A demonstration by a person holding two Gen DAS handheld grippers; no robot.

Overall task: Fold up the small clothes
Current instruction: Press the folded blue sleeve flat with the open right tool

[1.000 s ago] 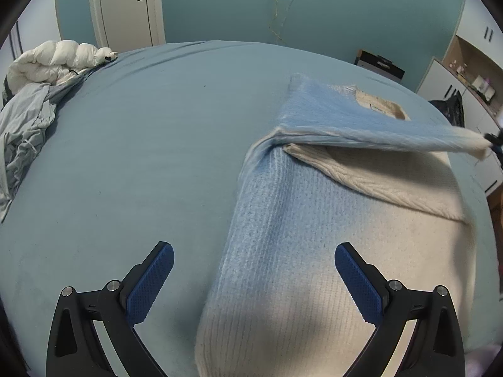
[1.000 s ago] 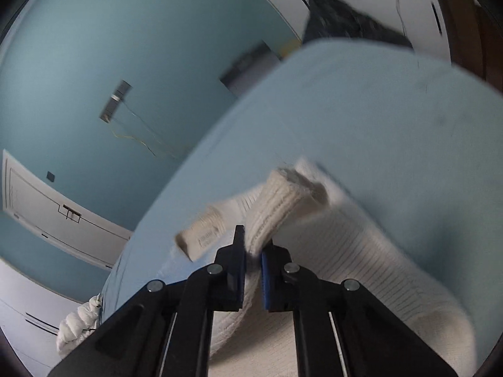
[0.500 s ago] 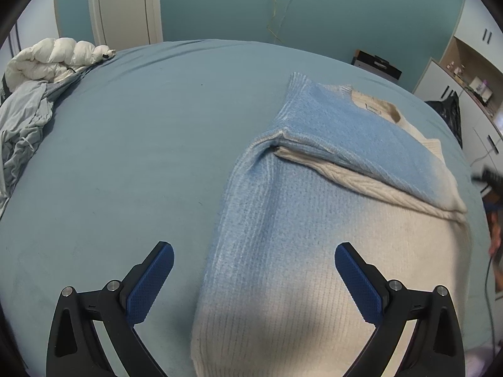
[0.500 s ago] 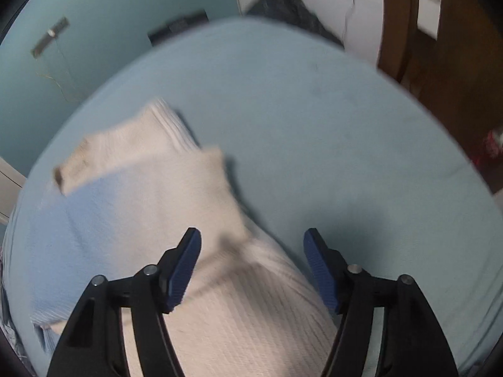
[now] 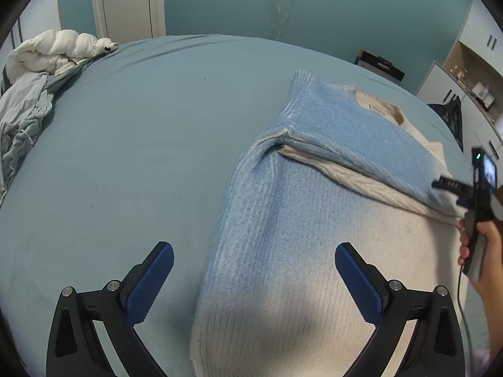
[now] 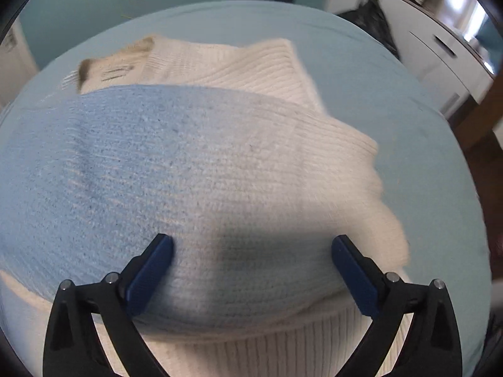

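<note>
The right tongs (image 6: 251, 270) are opening wide over the sweater (image 5: 298, 220), gripping nothing. The left tongs (image 5: 251, 279) are hanging wide open and empty at lower centre, above the bed (image 5: 125, 157).

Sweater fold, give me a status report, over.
Left gripper open, empty, low over sweater. Right gripper opening, nothing pinched. Sleeve folded across chest. Nothing in the way on the bed.

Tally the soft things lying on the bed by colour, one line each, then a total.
Blue-and-cream: 1, the knitted sweater, one sleeve folded across it.
White: 1, the puffy jacket at the far left corner.
Grey-blue: 1, the crumpled cloth beside the jacket.
Total: 3, all on the blue bed.
</note>
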